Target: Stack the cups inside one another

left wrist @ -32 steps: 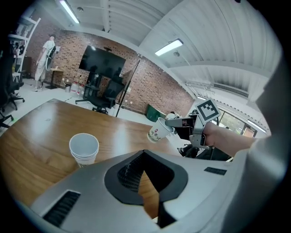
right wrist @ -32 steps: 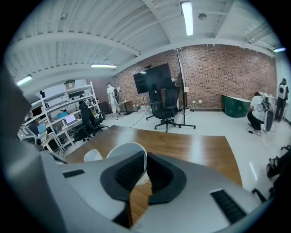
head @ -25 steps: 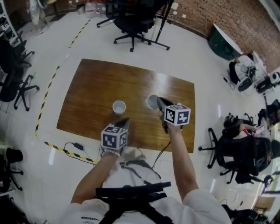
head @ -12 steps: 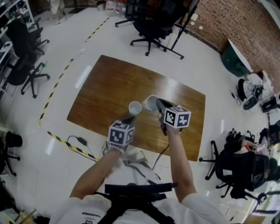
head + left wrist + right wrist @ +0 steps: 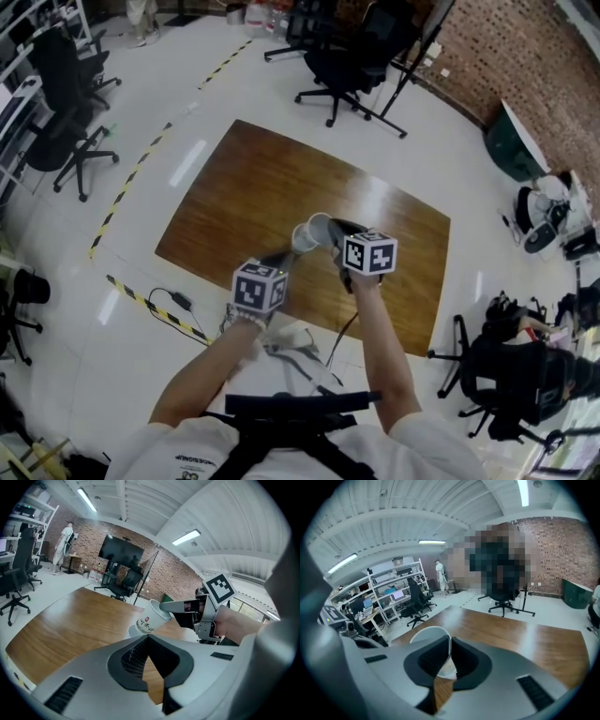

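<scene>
**Tilted cup pinched above its twin**

Grips with the right gripper (image 5: 449,638) the wall of a white paper cup (image 5: 446,665), tilted, nothing seen inside. Holds the left gripper (image 5: 147,636) with jaws together on nothing. Shows only in the left gripper view, centre frame, a red seal and dark characters on that cup, too small to read, and just below it the second cup (image 5: 132,631) on the wooden table (image 5: 234,187)

Ceiling strip lights (image 5: 187,537) are flooding the room with bright, even light. Glare is streaking the polished desk (image 5: 361,187) and the pale floor (image 5: 187,164). Every view is bowing hard at its edges, and dark corners are ringing both gripper views. Close to the lens, the right tongs (image 5: 449,660) are looking slightly soft.
</scene>
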Available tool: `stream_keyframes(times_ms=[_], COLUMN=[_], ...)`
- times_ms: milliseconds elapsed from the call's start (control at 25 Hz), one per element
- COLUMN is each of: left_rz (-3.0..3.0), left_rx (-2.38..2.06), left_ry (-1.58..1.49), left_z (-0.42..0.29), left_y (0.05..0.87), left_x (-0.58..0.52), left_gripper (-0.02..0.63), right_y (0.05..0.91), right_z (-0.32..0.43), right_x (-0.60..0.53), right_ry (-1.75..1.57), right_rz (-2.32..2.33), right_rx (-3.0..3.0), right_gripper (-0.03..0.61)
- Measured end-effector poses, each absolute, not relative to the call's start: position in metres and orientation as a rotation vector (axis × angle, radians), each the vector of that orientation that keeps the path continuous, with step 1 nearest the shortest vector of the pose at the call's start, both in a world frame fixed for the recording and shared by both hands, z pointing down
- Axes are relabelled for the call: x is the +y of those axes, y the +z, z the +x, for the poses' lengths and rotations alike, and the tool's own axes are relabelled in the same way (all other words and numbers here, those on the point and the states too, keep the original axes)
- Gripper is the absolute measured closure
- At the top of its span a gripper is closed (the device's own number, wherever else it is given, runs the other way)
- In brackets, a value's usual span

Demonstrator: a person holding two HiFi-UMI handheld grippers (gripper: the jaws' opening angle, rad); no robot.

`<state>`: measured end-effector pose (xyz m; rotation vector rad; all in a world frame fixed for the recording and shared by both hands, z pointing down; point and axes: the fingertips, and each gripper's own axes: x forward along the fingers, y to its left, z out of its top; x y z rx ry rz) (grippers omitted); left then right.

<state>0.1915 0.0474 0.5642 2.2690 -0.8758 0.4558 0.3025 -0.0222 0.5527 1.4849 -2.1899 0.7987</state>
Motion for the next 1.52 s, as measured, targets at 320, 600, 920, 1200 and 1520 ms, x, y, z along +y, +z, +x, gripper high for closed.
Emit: stream_keyframes(times_ms=[320, 600, 920, 1200, 1520], left_rz=[2.233, 2.21, 2.181, 2.163, 2.14], left_rx=[-0.888, -0.889, -0.902, -0.911, -0.936], left_ry=[0.458, 0.46, 0.45, 0.455, 0.442], left_z=[0.177, 0.171, 0.164, 0.161, 0.153], left_y=[0.574, 0.58, 0.587, 0.594, 0.597], left_x=[0.045, 0.04, 0.034, 0.033, 0.032], left_gripper=[0.62, 0.62, 0.62, 0.62, 0.62], right_y=[0.578, 0.597, 0.618, 0.633, 0.616], right_z=[0.286, 0.278, 0.278, 0.279, 0.281], right_x=[-0.031, -0.036, -0.038, -0.039, -0.039], right_ry=[0.825, 0.787, 0.824, 0.83, 0.763], right_rz=[1.418, 1.363, 1.347, 1.338, 1.388], right_rx=[-2.147, -2.099, -2.065, -2.04, -2.057], right_gripper=[0.552, 0.552, 0.552, 0.526, 0.496])
